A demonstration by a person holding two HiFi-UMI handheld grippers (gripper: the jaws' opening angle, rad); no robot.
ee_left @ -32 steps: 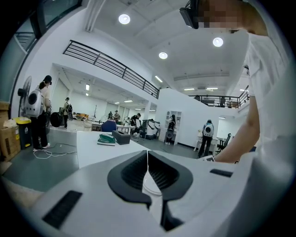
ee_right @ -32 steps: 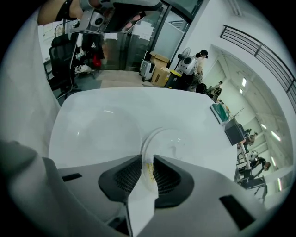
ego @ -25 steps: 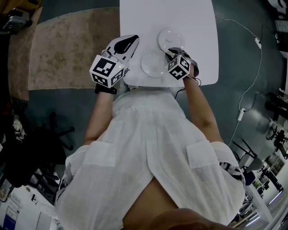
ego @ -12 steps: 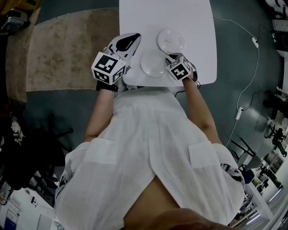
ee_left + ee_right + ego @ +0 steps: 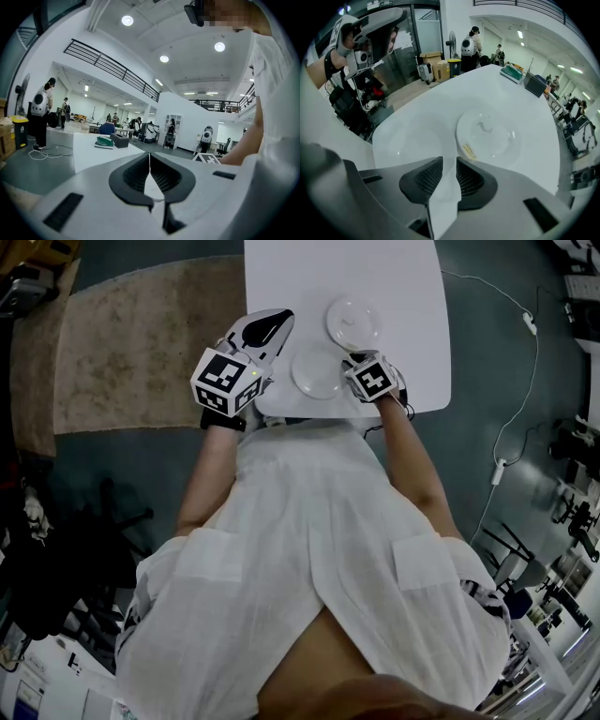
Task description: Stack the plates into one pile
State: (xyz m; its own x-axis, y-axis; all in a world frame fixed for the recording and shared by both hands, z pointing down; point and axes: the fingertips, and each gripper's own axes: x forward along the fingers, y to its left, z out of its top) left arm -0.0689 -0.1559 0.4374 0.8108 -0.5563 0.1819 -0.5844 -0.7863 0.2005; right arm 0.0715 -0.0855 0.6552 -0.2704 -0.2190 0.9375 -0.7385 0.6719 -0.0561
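Observation:
Two white plates lie on the white table. The far plate has a small yellow sticker on its rim. The near plate sits close to the table's front edge. My right gripper points steeply down at the near plate's right rim. That rim fills the gap between its pads, so it is shut on the plate. My left gripper hovers level over the table's left edge, shut and empty.
A green item and a dark box lie at the table's far end. A tan rug covers the floor on the left, and a cable trails on the right. People stand in the hall beyond.
The right gripper's marker cube has rolled and edged slightly left at the near plate's rim. Both plates and the left gripper stay where they were.

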